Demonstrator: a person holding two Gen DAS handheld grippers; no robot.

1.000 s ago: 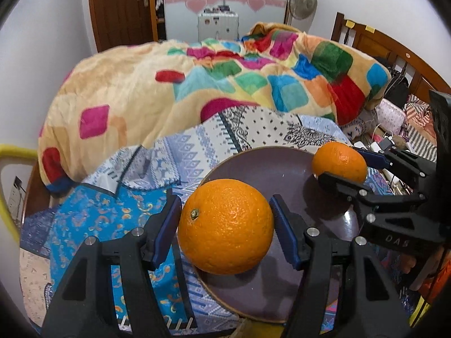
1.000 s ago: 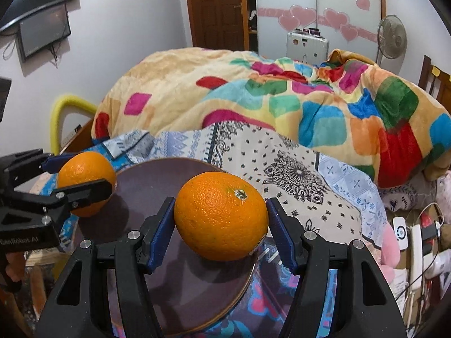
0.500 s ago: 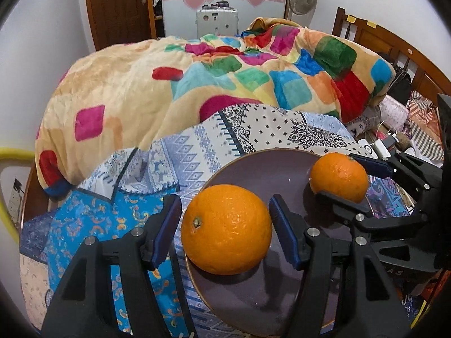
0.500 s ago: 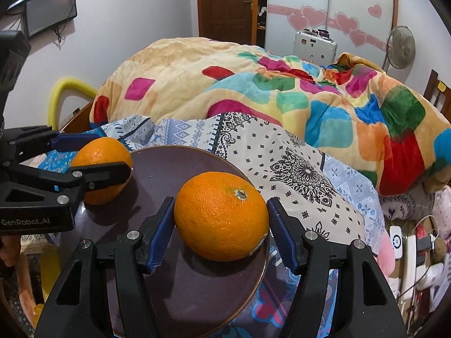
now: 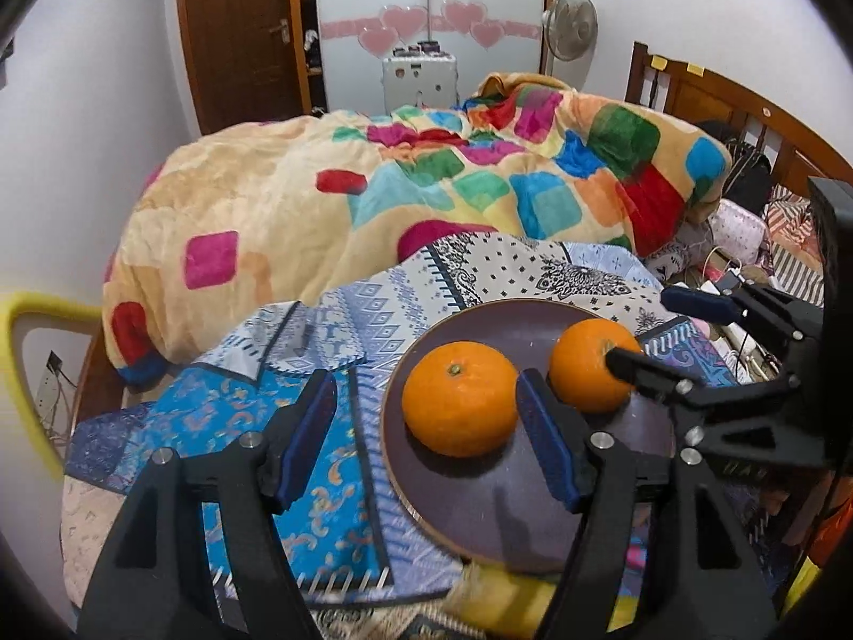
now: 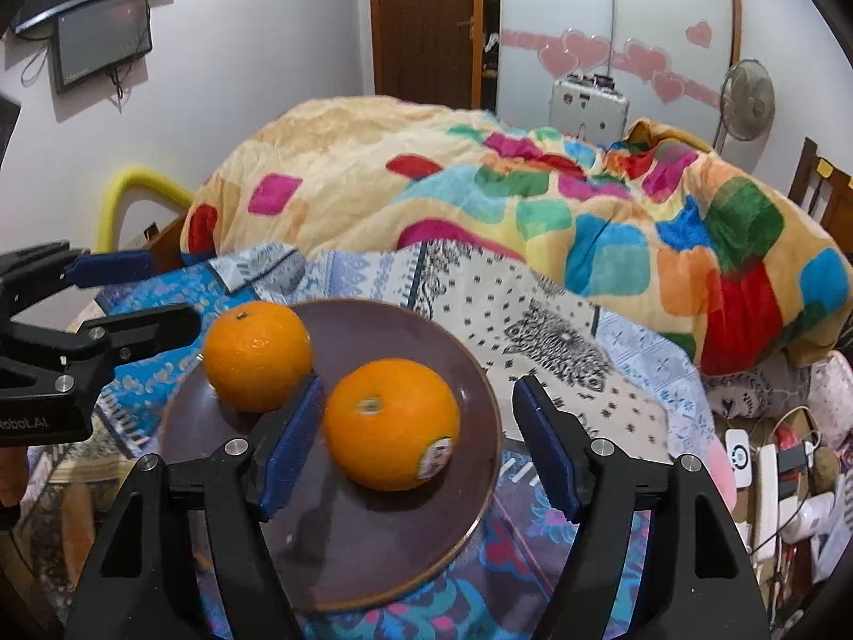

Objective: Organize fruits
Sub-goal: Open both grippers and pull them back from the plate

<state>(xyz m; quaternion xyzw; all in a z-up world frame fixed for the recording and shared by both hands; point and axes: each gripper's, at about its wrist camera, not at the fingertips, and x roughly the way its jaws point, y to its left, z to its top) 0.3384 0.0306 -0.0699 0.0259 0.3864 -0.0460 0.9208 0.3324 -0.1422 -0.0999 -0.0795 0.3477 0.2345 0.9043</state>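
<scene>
Two oranges lie side by side on a dark round plate (image 5: 512, 512) (image 6: 384, 544) on the bed. The left orange (image 5: 458, 397) (image 6: 257, 354) sits between the jaws of my left gripper (image 5: 426, 437), which is open and clear of it. The right orange (image 6: 392, 423) (image 5: 592, 364), with a small sticker, sits between the jaws of my right gripper (image 6: 418, 440), also open and not touching it. Each gripper shows in the other's view: the right (image 5: 656, 330), the left (image 6: 133, 293).
The plate rests on patterned blue and white cloths (image 5: 229, 416). A bulky patchwork blanket (image 5: 426, 186) fills the bed behind. A wooden headboard (image 5: 719, 101) and cluttered chargers and cables (image 6: 773, 458) lie to the right. A yellow padded rail (image 5: 32, 320) is at the left.
Both grippers have opened and let go of their oranges, which now rest on the plate. Both grippers have drawn back a little and risen.
</scene>
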